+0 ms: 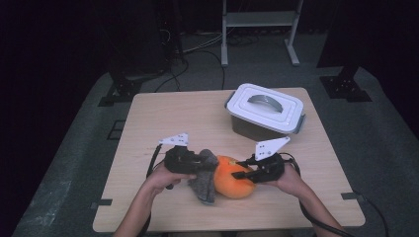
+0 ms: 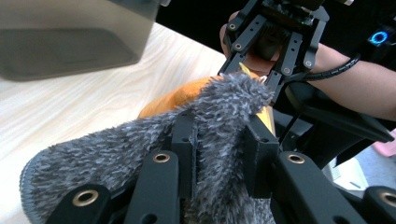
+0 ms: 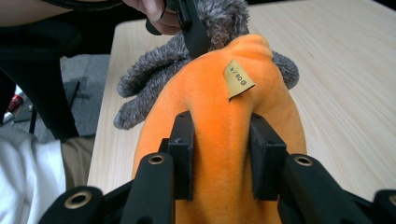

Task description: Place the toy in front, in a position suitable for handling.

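An orange plush toy point(image 1: 228, 185) lies near the table's front edge, with a grey fuzzy cloth piece point(image 1: 205, 186) against its left side. My left gripper point(image 1: 205, 164) is shut on the grey fuzzy piece point(image 2: 116, 149), which bunches between its jaws point(image 2: 220, 135). My right gripper point(image 1: 242, 174) is shut on the orange plush point(image 3: 219, 100); its pads point(image 3: 182, 140) dent the fabric below a small yellow tag point(image 3: 238, 79). The two grippers face each other closely, and the right gripper point(image 2: 268, 56) sits just beyond the grey tuft. Whether the grey piece is joined to the plush I cannot tell.
A white lidded container point(image 1: 265, 111) with a grey handle stands at the back right of the wooden table point(image 1: 173, 113). A metal frame point(image 1: 259, 19) and cables sit on the floor behind. Bare tabletop lies left and at the back.
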Tool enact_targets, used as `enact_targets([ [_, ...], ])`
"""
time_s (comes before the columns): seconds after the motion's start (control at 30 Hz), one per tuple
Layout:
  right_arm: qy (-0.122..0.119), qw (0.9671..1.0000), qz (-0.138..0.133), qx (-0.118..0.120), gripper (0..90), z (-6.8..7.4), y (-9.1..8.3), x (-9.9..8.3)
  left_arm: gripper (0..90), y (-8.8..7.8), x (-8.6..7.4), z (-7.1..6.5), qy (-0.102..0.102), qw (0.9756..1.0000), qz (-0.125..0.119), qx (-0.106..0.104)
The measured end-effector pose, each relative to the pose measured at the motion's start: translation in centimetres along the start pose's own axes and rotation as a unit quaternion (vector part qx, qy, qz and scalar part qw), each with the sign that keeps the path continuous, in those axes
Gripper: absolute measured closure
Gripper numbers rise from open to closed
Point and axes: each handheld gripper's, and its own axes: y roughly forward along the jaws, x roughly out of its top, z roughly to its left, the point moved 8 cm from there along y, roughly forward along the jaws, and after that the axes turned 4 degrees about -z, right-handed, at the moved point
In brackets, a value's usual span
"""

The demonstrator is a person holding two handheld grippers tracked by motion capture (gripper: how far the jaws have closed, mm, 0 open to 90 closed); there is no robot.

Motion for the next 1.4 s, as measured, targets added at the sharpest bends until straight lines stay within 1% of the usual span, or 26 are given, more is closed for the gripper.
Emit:
enact_targets([
  [0.03, -0.001, 1.0, -0.001, 0.003, 65.4, 0.0, 0.3, 0.1, 70.1, -0.4, -0.1, 0.1, 0.002, 1.0, 0.004, 0.004],
  [0.1, -0.005, 0.9999, 0.007, 0.007, 64.8, 0.0, 1.1, -0.2, 70.6, -0.7, -0.4, 0.2, 0.0, 0.9999, 0.008, 0.006],
  [0.17, -0.009, 0.9996, 0.026, 0.009, 64.2, 0.1, 1.8, -1.0, 71.2, -0.7, -0.8, 0.2, -0.005, 1.0, 0.006, 0.003],
  [0.2, -0.004, 0.9997, 0.018, 0.014, 63.9, 0.3, 1.9, -1.2, 71.6, -0.6, -0.9, 0.2, -0.005, 1.0, 0.004, -0.001],
  [0.23, 0.0, 0.9998, 0.011, 0.014, 63.6, 0.3, 1.8, -1.4, 71.8, -0.5, -1.0, 0.2, -0.007, 1.0, 0.002, -0.004],
  [0.3, 0.001, 0.9999, 0.008, 0.009, 62.5, 0.3, 1.2, -2.0, 72.3, 0.1, -1.0, 0.1, -0.008, 0.9999, 0.002, -0.01],
  [0.4, 0.0, 0.9999, 0.004, 0.013, 60.9, 0.5, 0.3, -3.0, 73.4, 0.9, -0.6, -0.2, -0.003, 0.9998, 0.004, -0.017],
  [0.53, -0.001, 1.0, 0.0, 0.009, 58.8, 0.5, -1.2, -4.1, 74.5, 2.1, 0.9, -1.0, 0.011, 0.9994, -0.003, -0.033],
  [0.63, 0.006, 1.0, -0.001, 0.007, 57.0, 0.3, -2.1, -4.8, 74.5, 3.5, 1.9, -1.9, 0.025, 0.9986, 0.003, -0.045],
  [0.67, 0.006, 1.0, -0.001, 0.004, 55.6, 0.2, -2.4, -5.0, 74.5, 3.9, 2.0, -2.0, 0.027, 0.9985, 0.005, -0.047],
  [0.7, 0.01, 1.0, -0.001, 0.001, 53.8, 0.1, -2.6, -5.0, 74.5, 4.7, 1.9, -2.1, 0.03, 0.9984, 0.015, -0.046],
  [0.77, 0.017, 0.9998, 0.003, -0.008, 46.3, 0.0, -3.1, -5.2, 74.6, 5.8, 1.6, -2.3, 0.035, 0.998, 0.027, -0.045],
  [0.8, 0.026, 0.9996, 0.007, -0.012, 41.5, 0.0, -3.4, -5.3, 74.7, 6.0, 1.6, -2.3, 0.035, 0.9979, 0.026, -0.047],
  [0.83, 0.029, 0.9994, 0.011, -0.015, 37.9, 0.1, -3.6, -5.3, 74.9, 6.3, 1.6, -2.4, 0.037, 0.9978, 0.03, -0.047],
  [0.87, 0.03, 0.9991, 0.019, -0.024, 34.9, 0.1, -4.0, -5.3, 74.9, 6.5, 1.7, -2.5, 0.043, 0.9975, 0.034, -0.044],
  [0.9, 0.031, 0.9986, 0.025, -0.034, 33.7, 0.3, -4.4, -5.2, 74.9, 6.6, 1.8, -2.7, 0.041, 0.9976, 0.033, -0.044],
  [0.97, 0.023, 0.9984, 0.024, -0.046, 32.1, 0.6, -4.9, -4.9, 74.9, 6.9, 2.0, -3.0, 0.048, 0.9971, 0.038, -0.046],
  [1.0, 0.016, 0.9982, 0.024, -0.053, 31.4, 1.0, -5.0, -4.4, 74.8, 7.0, 2.1, -3.1, 0.051, 0.9967, 0.04, -0.048],
  [1.07, 0.005, 0.9979, 0.026, -0.059, 29.5, 1.4, -4.9, -3.9, 74.8, 7.5, 2.3, -3.6, 0.057, 0.9961, 0.043, -0.051],
  [1.1, -0.01, 0.997, 0.034, -0.068, 27.9, 1.5, -4.6, -3.6, 74.8, 7.6, 2.4, -3.8, 0.062, 0.9958, 0.045, -0.05],
  [1.13, -0.016, 0.9965, 0.038, -0.072, 26.9, 1.5, -4.3, -3.5, 74.8, 7.7, 2.5, -4.0, 0.068, 0.9953, 0.05, -0.048],
  [1.17, -0.025, 0.9959, 0.045, -0.075, 27.2, 1.5, -4.1, -3.5, 74.8, 7.8, 2.6, -4.1, 0.071, 0.995, 0.055, -0.043],
  [1.2, -0.028, 0.9954, 0.048, -0.078, 30.6, 1.4, -3.8, -3.6, 74.6, 7.8, 2.5, -4.0, 0.075, 0.9944, 0.064, -0.038],
  [1.27, -0.018, 0.9956, 0.05, -0.077, 40.0, 1.3, -3.6, -4.0, 73.1, 7.9, 2.4, -4.0, 0.08, 0.9933, 0.079, -0.028],
  [1.33, -0.006, 0.9966, 0.042, -0.07, 44.0, 1.2, -3.5, -4.4, 71.8, 8.1, 2.2, -4.1, 0.086, 0.9919, 0.09, -0.025],
  [1.4, -0.003, 0.997, 0.039, -0.066, 45.4, 1.2, -3.5, -4.8, 70.3, 8.3, 2.1, -4.1, 0.088, 0.991, 0.098, -0.024],
])
